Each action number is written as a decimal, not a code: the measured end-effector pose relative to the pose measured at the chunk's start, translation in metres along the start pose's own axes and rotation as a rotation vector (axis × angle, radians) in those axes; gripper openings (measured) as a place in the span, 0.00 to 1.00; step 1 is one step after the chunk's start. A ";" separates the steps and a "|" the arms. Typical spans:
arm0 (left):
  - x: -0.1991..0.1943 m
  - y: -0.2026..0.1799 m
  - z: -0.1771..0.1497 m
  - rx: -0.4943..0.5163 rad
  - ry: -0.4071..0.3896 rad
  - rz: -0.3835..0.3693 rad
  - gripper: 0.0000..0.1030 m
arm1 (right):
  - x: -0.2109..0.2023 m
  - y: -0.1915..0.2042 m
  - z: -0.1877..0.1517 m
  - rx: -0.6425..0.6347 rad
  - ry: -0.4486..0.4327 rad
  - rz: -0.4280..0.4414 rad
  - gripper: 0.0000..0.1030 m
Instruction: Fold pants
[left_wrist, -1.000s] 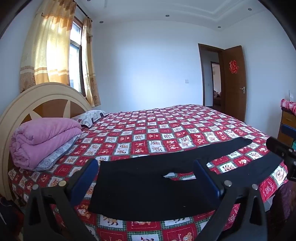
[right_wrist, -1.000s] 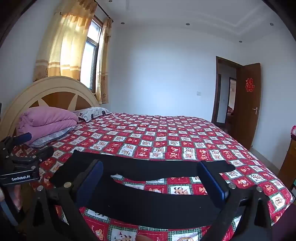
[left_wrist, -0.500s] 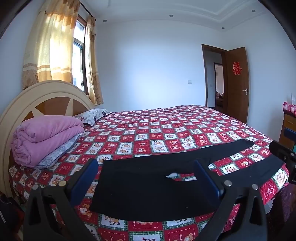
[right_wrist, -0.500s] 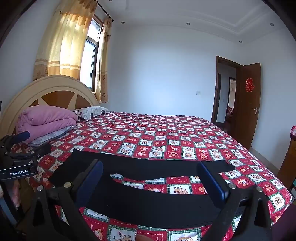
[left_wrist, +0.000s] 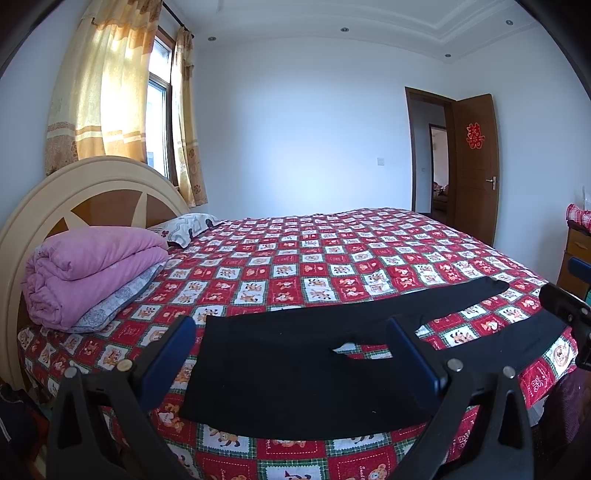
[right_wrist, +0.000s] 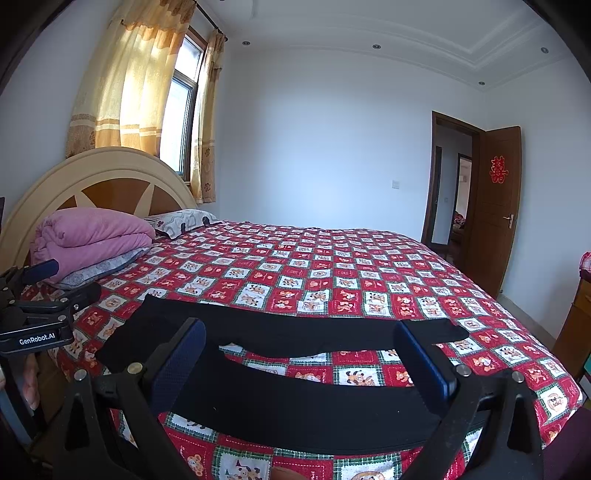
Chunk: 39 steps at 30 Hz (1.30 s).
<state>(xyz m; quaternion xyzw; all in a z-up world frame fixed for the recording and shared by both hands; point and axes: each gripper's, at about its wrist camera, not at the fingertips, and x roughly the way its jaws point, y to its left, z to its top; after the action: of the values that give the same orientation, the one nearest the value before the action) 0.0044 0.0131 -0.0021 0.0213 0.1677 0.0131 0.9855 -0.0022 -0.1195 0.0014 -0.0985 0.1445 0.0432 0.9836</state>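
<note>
Black pants (left_wrist: 295, 365) lie flat and spread on the near edge of the bed, waist to the left, two legs splayed to the right; in the right wrist view the pants (right_wrist: 295, 398) show both legs. My left gripper (left_wrist: 291, 354) is open and empty, held above the waist end. My right gripper (right_wrist: 299, 358) is open and empty, held above the near leg. Neither touches the cloth. The right gripper shows at the right edge of the left wrist view (left_wrist: 565, 310); the left gripper shows at the left edge of the right wrist view (right_wrist: 40, 306).
The bed has a red patterned bedspread (left_wrist: 332, 258). A folded pink quilt (left_wrist: 92, 262) and a pillow (left_wrist: 184, 225) lie by the rounded headboard (left_wrist: 92, 192). A wooden cabinet (left_wrist: 576, 254) stands at right, an open door (left_wrist: 476, 166) beyond.
Both grippers have shifted only slightly; the left view has drifted a little upward. The pants have not moved.
</note>
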 end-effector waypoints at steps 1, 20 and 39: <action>0.000 0.001 0.000 0.000 0.000 -0.001 1.00 | 0.000 0.000 0.000 0.000 0.000 -0.001 0.99; 0.002 0.002 -0.002 -0.004 0.006 -0.001 1.00 | 0.001 0.003 -0.002 -0.007 0.004 -0.003 0.99; 0.002 0.003 -0.002 -0.005 0.007 -0.003 1.00 | 0.002 0.003 -0.008 -0.012 0.012 -0.001 0.99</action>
<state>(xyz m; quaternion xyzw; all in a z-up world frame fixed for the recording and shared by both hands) 0.0054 0.0167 -0.0042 0.0183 0.1709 0.0124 0.9850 -0.0024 -0.1176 -0.0072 -0.1045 0.1499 0.0431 0.9822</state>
